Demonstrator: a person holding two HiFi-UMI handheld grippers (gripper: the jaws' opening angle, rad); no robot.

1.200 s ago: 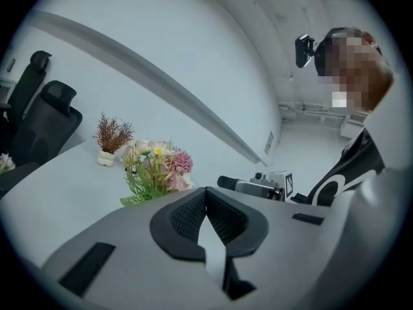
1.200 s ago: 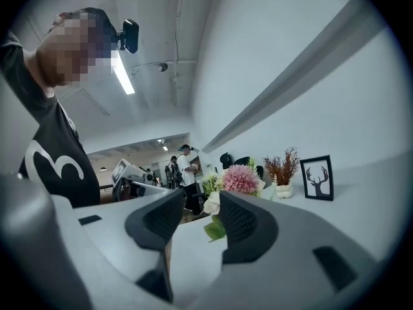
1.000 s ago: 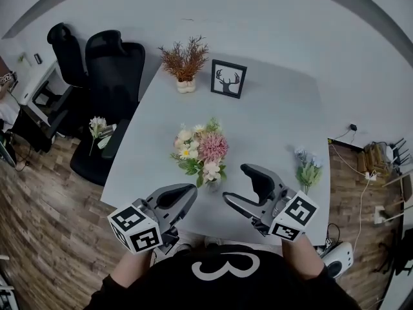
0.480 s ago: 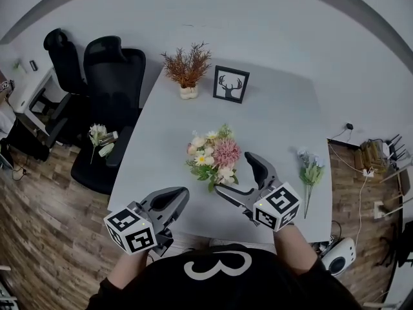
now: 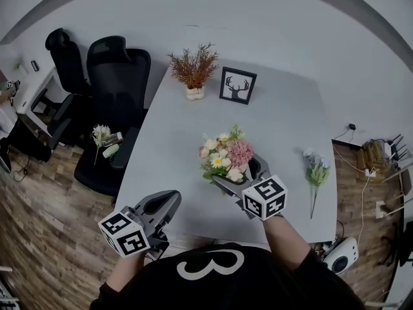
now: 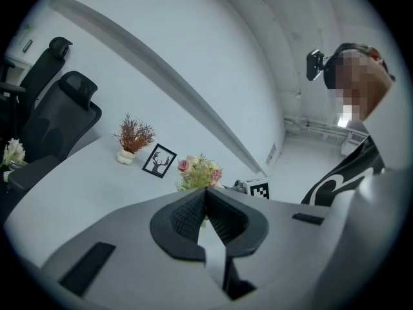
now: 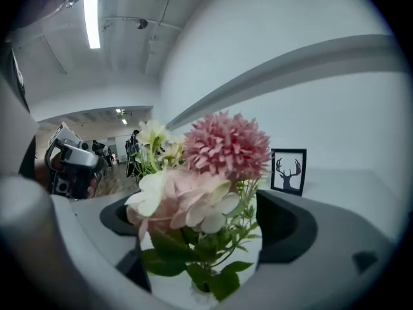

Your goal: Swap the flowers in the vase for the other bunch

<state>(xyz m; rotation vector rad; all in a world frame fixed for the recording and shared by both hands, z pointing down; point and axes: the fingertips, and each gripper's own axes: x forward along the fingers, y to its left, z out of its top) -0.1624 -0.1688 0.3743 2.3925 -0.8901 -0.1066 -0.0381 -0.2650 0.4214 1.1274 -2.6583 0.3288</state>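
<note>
A bouquet (image 5: 226, 155) of pink, white and yellow flowers stands in a vase in the middle of the white table (image 5: 181, 134). The vase is mostly hidden behind my right gripper (image 5: 240, 175). That gripper is open wide, with one jaw on each side of the bouquet's stems (image 7: 206, 237), and neither pad presses on them. The other bunch (image 5: 316, 172), pale blue and green, lies flat near the table's right edge. My left gripper (image 5: 169, 202) hangs over the table's near left edge, shut and empty (image 6: 206, 206).
A potted dried plant (image 5: 193, 70) and a framed deer picture (image 5: 237, 86) stand at the table's far side. Two black office chairs (image 5: 113, 76) are on the left, and one seat holds a small white bunch (image 5: 102, 137). Cables and boxes (image 5: 377, 157) lie on the floor at right.
My right gripper has moved forward and down to the bouquet, and its jaws now straddle the stems. The left gripper has drifted a little left, toward the table's near edge.
</note>
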